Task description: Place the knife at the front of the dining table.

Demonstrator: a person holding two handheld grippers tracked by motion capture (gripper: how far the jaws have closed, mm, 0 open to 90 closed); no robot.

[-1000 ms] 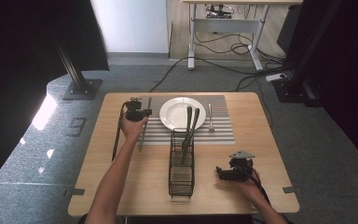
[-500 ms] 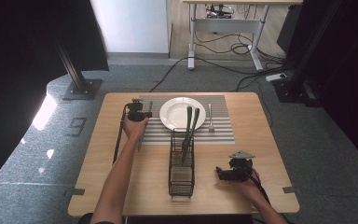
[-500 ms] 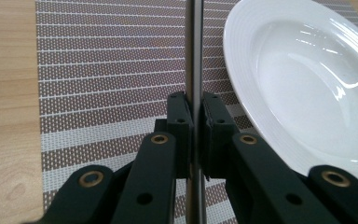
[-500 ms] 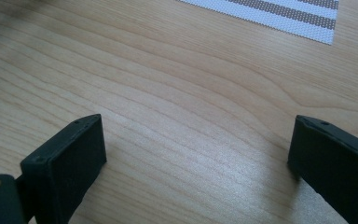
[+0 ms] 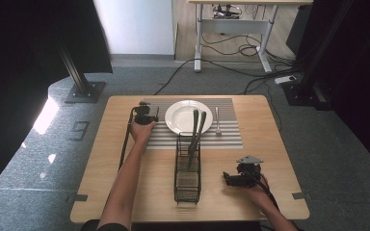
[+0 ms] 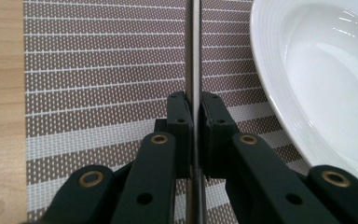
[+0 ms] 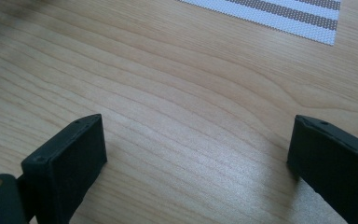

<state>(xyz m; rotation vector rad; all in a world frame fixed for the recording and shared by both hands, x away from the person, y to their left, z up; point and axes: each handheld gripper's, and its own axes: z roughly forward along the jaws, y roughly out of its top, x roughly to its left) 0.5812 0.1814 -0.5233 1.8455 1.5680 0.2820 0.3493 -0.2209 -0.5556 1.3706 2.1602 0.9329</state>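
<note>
My left gripper (image 5: 144, 115) (image 6: 196, 107) is shut on a thin metal utensil handle (image 6: 193, 46). It is low over the striped placemat (image 5: 226, 137) (image 6: 98, 70), just left of the white plate (image 5: 189, 115) (image 6: 326, 79). The handle runs straight up between the jaws; its end is hidden. My right gripper (image 5: 231, 179) (image 7: 198, 135) is open above bare wood near the front right of the table, its jaws wide apart with nothing between them.
A black wire rack (image 5: 188, 168) stands mid-table with two dark utensils (image 5: 196, 130) leaning in it. A silver fork (image 5: 217, 120) lies on the mat right of the plate. The wooden table (image 5: 270, 144) has bare wood around the right gripper.
</note>
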